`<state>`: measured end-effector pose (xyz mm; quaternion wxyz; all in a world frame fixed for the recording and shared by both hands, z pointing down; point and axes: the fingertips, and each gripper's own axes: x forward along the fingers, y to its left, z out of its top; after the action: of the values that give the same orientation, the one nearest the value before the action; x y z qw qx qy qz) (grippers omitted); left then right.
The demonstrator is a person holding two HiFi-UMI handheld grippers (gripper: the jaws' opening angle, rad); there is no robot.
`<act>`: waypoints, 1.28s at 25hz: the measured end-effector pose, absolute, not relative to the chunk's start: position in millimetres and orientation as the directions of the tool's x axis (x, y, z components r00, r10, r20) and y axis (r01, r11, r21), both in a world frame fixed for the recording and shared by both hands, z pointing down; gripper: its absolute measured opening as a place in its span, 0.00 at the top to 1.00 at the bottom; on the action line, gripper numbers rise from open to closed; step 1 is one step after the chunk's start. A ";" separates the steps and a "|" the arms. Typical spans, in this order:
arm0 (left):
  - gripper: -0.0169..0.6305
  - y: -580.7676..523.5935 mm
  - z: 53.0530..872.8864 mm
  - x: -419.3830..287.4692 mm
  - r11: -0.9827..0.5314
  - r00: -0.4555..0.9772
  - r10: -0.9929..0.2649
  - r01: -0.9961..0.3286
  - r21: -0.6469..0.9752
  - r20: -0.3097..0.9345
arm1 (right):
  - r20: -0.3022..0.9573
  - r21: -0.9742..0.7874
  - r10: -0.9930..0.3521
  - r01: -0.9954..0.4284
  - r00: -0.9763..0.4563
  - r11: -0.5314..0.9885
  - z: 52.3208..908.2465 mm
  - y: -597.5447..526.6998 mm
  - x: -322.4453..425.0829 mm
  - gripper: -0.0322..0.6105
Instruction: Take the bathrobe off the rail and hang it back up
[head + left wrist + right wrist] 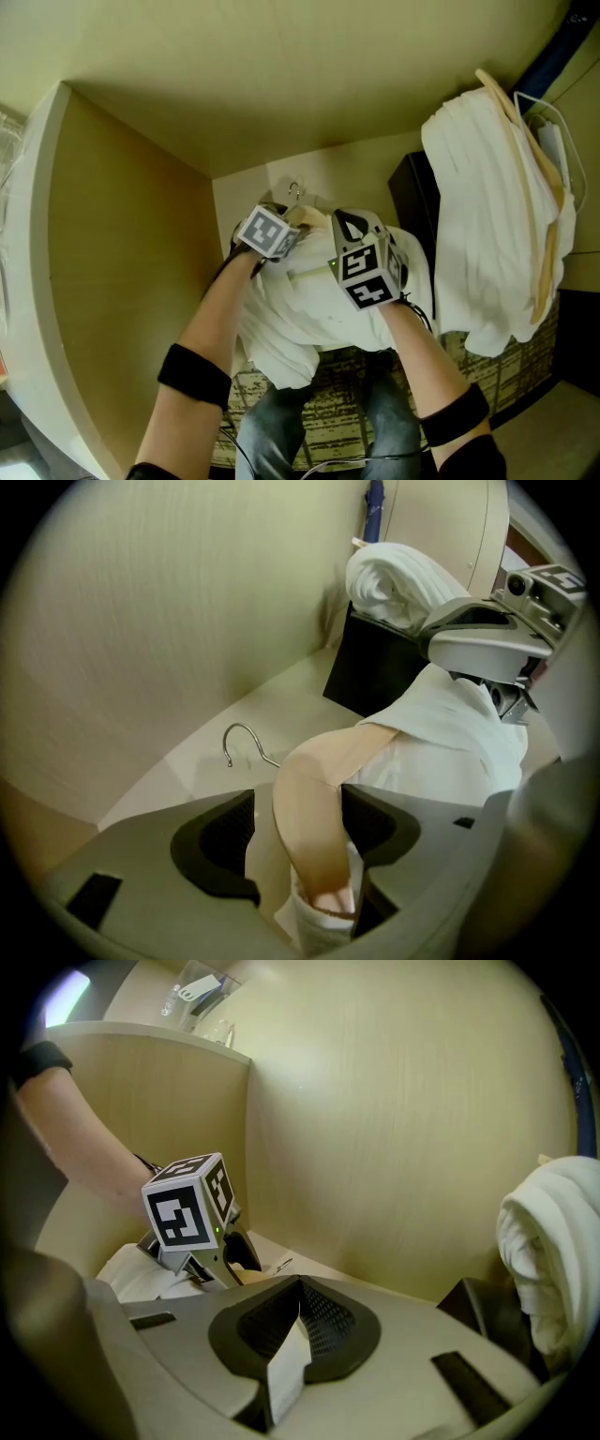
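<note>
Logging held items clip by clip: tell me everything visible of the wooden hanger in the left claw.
The hanger is pale, smooth wood with a curved arm and a thin metal hook. The hook rests on nothing, pointing toward the beige wall. The left claw is shut across the arm; white bathrobe cloth drapes the far side and bunches at the near end. The other arm is hidden.

Beige wood-grain back wall and side panel, meeting in a corner. White ledge along the far left edge, with small clear items on top, too small to identify. At the right, a second white garment draped over a pale wooden hanger. Black box just beside it, against the back wall. Dark blue object at top right, mostly cropped. Patterned carpet below.
</note>
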<state>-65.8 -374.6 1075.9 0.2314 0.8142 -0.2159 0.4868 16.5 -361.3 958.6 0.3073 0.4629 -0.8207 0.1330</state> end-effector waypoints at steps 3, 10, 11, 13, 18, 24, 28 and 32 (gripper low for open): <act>0.62 -373.1 1079.4 -65.5 -0.806 0.446 -0.088 -0.557 0.199 0.891 | 0.625 0.069 -0.681 -0.841 -0.383 0.536 959.2 -363.7 15.9 0.92; 0.65 -370.3 1059.9 -57.1 -0.813 0.481 -0.161 -0.559 0.160 0.862 | 0.629 0.059 -0.675 -0.842 -0.386 0.537 956.8 -362.2 11.7 0.92; 0.65 -368.4 1054.2 -54.1 -0.816 0.489 -0.178 -0.558 0.150 0.854 | 0.630 0.059 -0.674 -0.842 -0.386 0.537 955.5 -361.1 11.7 0.92; 0.65 -368.3 1042.9 -53.8 -0.818 0.488 -0.240 -0.567 0.096 0.839 | 0.630 0.060 -0.675 -0.843 -0.384 0.535 950.8 -358.4 12.4 0.92; 0.65 -368.8 996.7 -67.2 -0.773 0.417 -0.481 -0.617 -0.148 0.771 | 0.621 0.069 -0.692 -0.853 -0.370 0.518 921.4 -349.8 20.6 0.92; 0.65 -338.1 900.4 -77.1 -0.679 0.364 -0.676 -0.645 -0.350 0.641 | 0.589 0.071 -0.715 -0.858 -0.375 0.509 847.9 -329.8 30.7 0.92; 0.65 -314.1 833.9 -76.9 -0.611 0.342 -0.764 -0.657 -0.443 0.547 | 0.540 0.087 -0.749 -0.859 -0.385 0.505 782.6 -321.3 39.9 0.92; 0.66 -292.7 761.7 -71.8 -0.550 0.330 -0.828 -0.631 -0.547 0.453 | 0.494 0.109 -0.773 -0.854 -0.397 0.508 714.6 -311.3 44.9 0.92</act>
<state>-71.8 -292.7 761.7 -0.1373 0.8037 -0.4540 0.3592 44.9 -311.3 714.6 0.2494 0.4892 -0.8318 0.0811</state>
